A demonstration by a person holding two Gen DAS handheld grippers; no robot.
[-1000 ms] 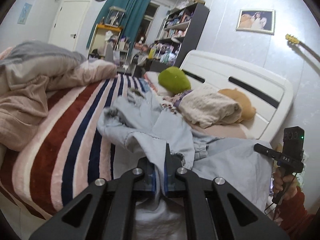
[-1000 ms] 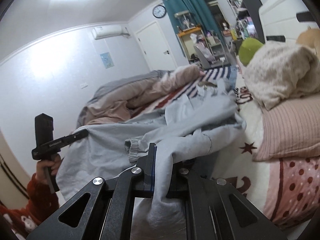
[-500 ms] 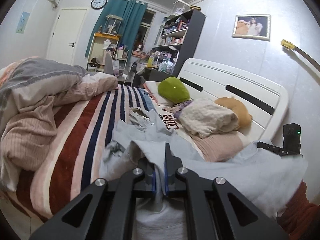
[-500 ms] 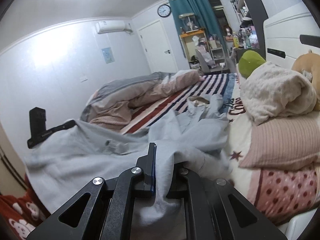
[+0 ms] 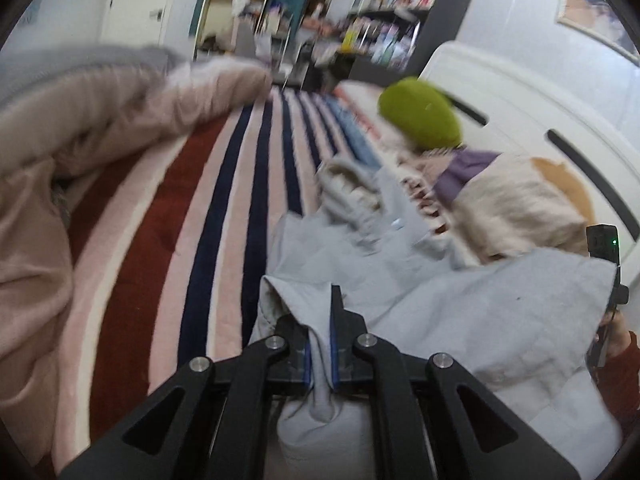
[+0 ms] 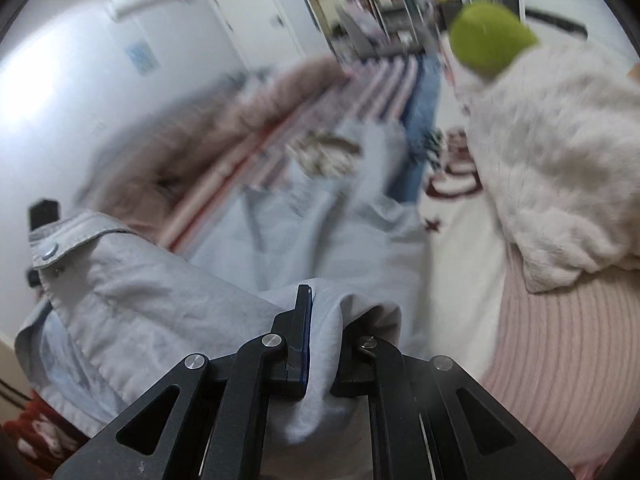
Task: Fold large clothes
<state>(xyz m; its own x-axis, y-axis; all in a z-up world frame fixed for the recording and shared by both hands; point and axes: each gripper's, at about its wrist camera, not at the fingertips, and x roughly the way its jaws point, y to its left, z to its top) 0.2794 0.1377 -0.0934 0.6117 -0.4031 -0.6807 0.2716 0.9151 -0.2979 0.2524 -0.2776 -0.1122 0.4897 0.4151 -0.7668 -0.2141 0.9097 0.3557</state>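
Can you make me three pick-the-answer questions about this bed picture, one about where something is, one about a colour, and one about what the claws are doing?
1. Where does the green pillow lie?
A. by the white headboard
B. on the floor
C. on the shelves

2. What colour is the shirt being folded?
A. red
B. light blue-grey
C. black

3. What are the two claws doing?
A. both are open above the bed
B. only one holds cloth
C. both are shut on the shirt

Answers:
1. A, the pillow sits at the head of the bed, next to the headboard.
2. B, the cloth spread over the striped blanket is pale blue-grey.
3. C, the left claw and the right claw each have shirt cloth pinched between their fingers.
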